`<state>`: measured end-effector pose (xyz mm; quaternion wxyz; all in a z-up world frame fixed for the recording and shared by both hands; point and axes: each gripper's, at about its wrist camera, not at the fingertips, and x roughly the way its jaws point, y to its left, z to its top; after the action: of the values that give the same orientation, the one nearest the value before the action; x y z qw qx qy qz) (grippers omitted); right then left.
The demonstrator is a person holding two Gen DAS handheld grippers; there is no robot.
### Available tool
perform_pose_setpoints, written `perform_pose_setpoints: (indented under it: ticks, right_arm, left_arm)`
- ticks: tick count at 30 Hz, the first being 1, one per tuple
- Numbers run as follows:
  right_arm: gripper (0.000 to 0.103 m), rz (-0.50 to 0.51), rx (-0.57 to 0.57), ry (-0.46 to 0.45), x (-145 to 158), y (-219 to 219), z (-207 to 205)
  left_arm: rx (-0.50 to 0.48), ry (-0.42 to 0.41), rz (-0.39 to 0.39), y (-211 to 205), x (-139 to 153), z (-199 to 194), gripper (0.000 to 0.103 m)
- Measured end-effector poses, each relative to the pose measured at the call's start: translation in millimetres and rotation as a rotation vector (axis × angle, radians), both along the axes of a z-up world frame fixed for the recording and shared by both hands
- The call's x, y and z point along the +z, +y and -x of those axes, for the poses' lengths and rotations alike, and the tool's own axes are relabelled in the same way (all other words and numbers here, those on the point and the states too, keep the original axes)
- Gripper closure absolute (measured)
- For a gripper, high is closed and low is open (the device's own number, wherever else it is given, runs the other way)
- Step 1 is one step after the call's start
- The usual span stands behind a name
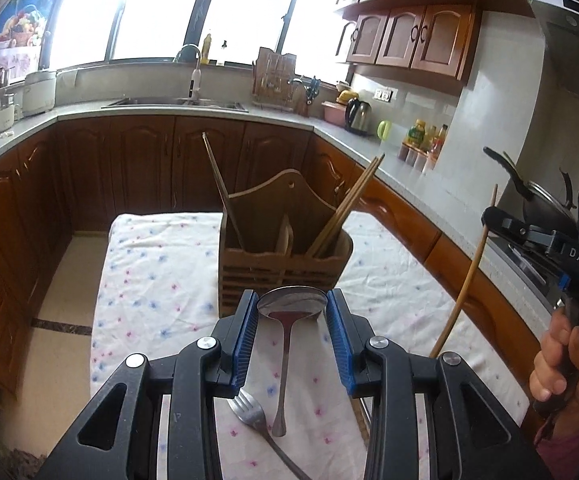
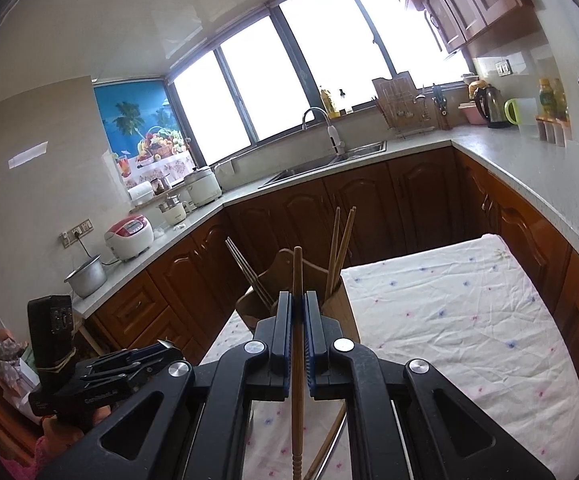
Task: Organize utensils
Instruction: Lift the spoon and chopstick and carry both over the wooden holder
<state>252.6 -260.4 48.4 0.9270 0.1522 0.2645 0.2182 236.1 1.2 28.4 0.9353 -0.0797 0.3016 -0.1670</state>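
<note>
A wooden utensil holder (image 1: 285, 256) stands on the floral cloth, with chopsticks (image 1: 345, 210) leaning in its right and left compartments. My left gripper (image 1: 292, 304) holds a metal spoon (image 1: 285, 344) by its bowl between the blue pads, handle hanging down toward me, just in front of the holder. A metal fork (image 1: 255, 420) lies on the cloth below it. My right gripper (image 2: 298, 304) is shut on a single wooden chopstick (image 2: 297, 360), raised above the table right of the holder; it also shows in the left wrist view (image 1: 489, 216). The holder shows behind the right gripper (image 2: 341, 304).
The table with the floral cloth (image 1: 401, 288) stands in a kitchen with brown cabinets. The counter (image 1: 373, 148) runs along the right with a kettle (image 1: 359, 116) and bottles. A sink (image 1: 177, 102) sits under the window. Another utensil (image 2: 325, 448) lies on the cloth under the right gripper.
</note>
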Motion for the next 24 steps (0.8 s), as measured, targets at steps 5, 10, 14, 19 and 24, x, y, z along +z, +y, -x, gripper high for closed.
perform_pose_setpoints:
  ticks: [5, 10, 14, 19, 24]
  right_arm:
    - [0.098, -0.006, -0.019, -0.031, 8, 2, -10]
    - [0.098, -0.029, -0.060, -0.075, 18, 2, -27]
    - [0.098, -0.044, -0.094, -0.114, 25, 3, -42]
    - [0.098, -0.064, -0.125, -0.146, 28, 8, -63]
    - [0.098, -0.078, -0.152, -0.179, 29, 15, -84]
  left_arm:
    - [0.007, -0.028, 0.021, 7, 14, -6, 0.070]
    - [0.026, -0.088, 0.025, 14, 34, -12, 0.070]
    - [0.048, -0.143, 0.022, 19, 50, -20, 0.070]
    - [0.084, -0.191, 0.032, 23, 64, -38, 0.070]
    - [0.113, -0.216, 0.062, 23, 65, -65, 0.070]
